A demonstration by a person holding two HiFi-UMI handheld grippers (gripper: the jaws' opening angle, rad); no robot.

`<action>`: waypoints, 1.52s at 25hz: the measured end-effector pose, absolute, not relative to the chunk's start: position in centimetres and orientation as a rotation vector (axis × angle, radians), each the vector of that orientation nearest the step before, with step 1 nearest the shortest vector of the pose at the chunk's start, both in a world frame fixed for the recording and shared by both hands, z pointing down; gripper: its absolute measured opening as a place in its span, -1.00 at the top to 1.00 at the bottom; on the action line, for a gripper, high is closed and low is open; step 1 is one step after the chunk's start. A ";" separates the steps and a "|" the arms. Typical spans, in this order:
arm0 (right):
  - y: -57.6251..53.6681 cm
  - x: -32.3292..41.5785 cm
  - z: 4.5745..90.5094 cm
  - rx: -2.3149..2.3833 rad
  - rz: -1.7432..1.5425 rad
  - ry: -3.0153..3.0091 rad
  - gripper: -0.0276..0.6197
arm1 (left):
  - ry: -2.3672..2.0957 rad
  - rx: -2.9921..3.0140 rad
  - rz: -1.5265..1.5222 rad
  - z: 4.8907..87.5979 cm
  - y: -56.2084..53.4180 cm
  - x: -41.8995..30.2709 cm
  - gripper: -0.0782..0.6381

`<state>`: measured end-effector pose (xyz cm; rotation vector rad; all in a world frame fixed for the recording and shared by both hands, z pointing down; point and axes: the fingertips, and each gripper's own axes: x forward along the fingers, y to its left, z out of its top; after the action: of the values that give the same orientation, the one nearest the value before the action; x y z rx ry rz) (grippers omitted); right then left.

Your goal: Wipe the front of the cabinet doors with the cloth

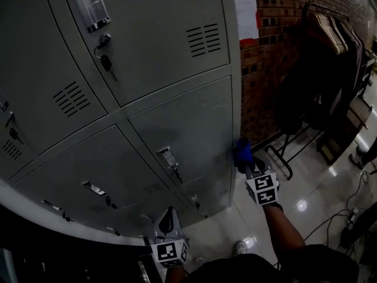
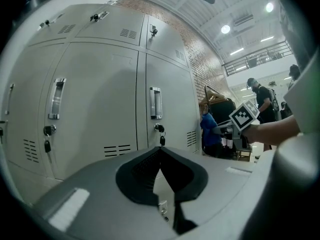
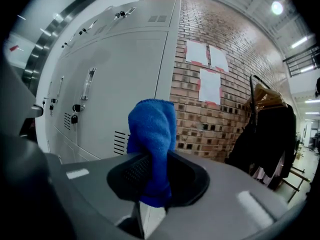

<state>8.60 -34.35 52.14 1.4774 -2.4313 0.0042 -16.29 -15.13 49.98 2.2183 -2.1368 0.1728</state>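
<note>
Grey metal cabinet doors (image 1: 188, 122) with handles, vents and keyed locks fill the head view; they also show in the left gripper view (image 2: 100, 99) and the right gripper view (image 3: 120, 84). My right gripper (image 1: 243, 158) (image 3: 157, 156) is shut on a blue cloth (image 1: 242, 151) (image 3: 152, 134), which bunches up above the jaws. The cloth (image 2: 208, 129) is level with the cabinet's right edge at the lower door; I cannot tell whether it touches. My left gripper (image 1: 168, 212) (image 2: 160, 151) hangs lower and further left, shut with nothing in it, a short way off the doors.
A brick wall (image 1: 277, 52) with posted papers (image 1: 246, 13) adjoins the cabinet on the right. A clothes rack (image 1: 330, 34) with hangers and dark garments stands beyond it. Cables (image 1: 347, 217) lie on the shiny floor. Keys (image 1: 106, 61) hang from locks. A person (image 2: 260, 96) stands far off.
</note>
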 end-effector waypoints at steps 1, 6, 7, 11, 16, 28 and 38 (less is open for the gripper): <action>-34.6 8.3 52.6 1.482 0.005 -2.421 0.68 | -2.144 2.213 0.175 50.0 -14.9 -16.5 0.73; -36.4 6.9 54.3 1.554 -0.009 -2.385 0.68 | -2.165 2.190 0.144 49.6 -14.0 -17.5 0.74; -36.6 6.3 54.5 1.559 -0.008 -2.384 0.68 | -2.175 2.179 0.139 49.7 -13.6 -18.2 0.73; -36.6 3.7 55.0 1.565 0.017 -2.390 0.69 | -2.233 2.107 0.142 50.6 -12.2 -21.1 0.73; -35.5 1.1 55.4 1.501 -0.001 -2.407 0.69 | -2.253 2.057 0.125 51.1 -11.4 -22.8 0.73; -32.6 -4.5 55.5 1.347 -0.043 -2.450 0.69 | -2.261 2.072 0.085 49.8 -10.5 -23.8 0.73; -29.7 -10.3 55.4 1.230 -0.045 -2.516 0.69 | -2.269 2.044 0.079 50.3 -9.0 -25.4 0.73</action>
<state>-10.33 -29.66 55.43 1.2298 -2.5162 -0.0447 -25.45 -9.05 50.29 2.0438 -2.2689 0.0787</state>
